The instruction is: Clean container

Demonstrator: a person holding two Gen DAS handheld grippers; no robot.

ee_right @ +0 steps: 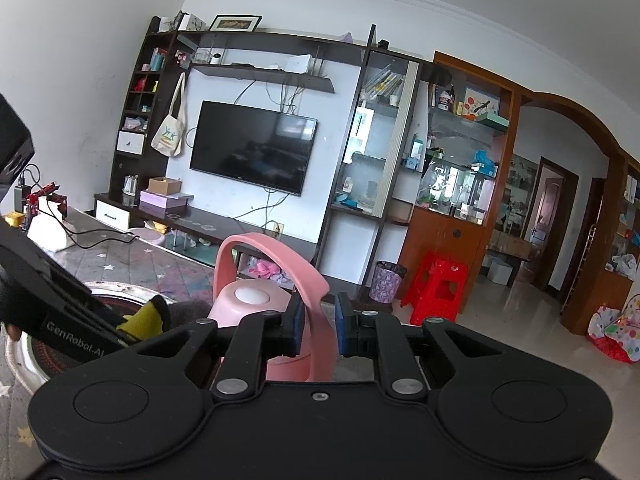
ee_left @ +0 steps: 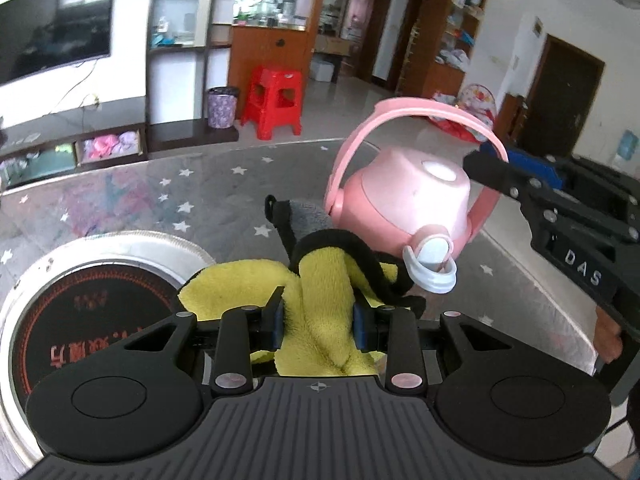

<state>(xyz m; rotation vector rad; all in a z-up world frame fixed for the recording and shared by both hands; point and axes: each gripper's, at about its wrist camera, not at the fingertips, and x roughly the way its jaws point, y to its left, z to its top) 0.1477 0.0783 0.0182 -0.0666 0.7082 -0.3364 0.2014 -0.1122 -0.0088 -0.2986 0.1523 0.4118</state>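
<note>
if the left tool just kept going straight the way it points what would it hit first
Probably the pink bottle, tilted just beyond the yellow cloth that the left tool grips. Depth is hard to judge, so it could pass under the bottle and meet the table.

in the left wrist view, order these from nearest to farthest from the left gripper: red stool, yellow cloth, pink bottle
1. yellow cloth: clamped between the fingers of the left gripper.
2. pink bottle: just beyond the cloth, tipped over, to the right, hanging by its strap from the right gripper.
3. red stool: far back on the floor, past the table's edge.
</note>
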